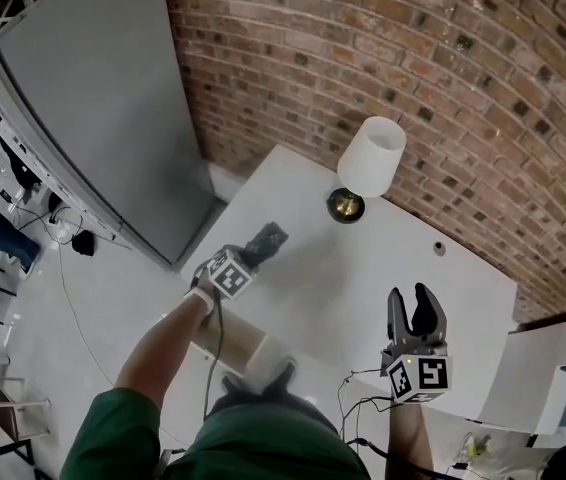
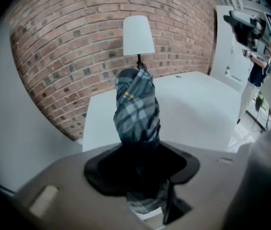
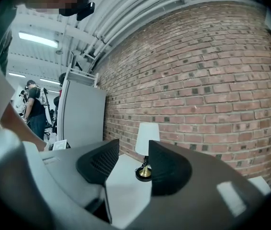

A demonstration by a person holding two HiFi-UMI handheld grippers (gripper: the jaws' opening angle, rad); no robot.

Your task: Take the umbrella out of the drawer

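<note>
Above table (image 1: 363, 268), umbrella (image 2: 136, 104) tight in jaws of left gripper (image 1: 251, 256); right gripper (image 1: 410, 298) spread.

The table (image 1: 383, 268) stands against the brick wall (image 1: 443, 68), with the lamp (image 1: 368, 163) on it near its back edge and a tall cabinet (image 1: 103, 108) off to its left. Over the table's near left corner the left gripper (image 1: 251, 255) holds the umbrella (image 1: 266, 240), with the lamp beyond it; the right gripper (image 1: 413, 303) hangs over the near right part, well apart from both
</note>
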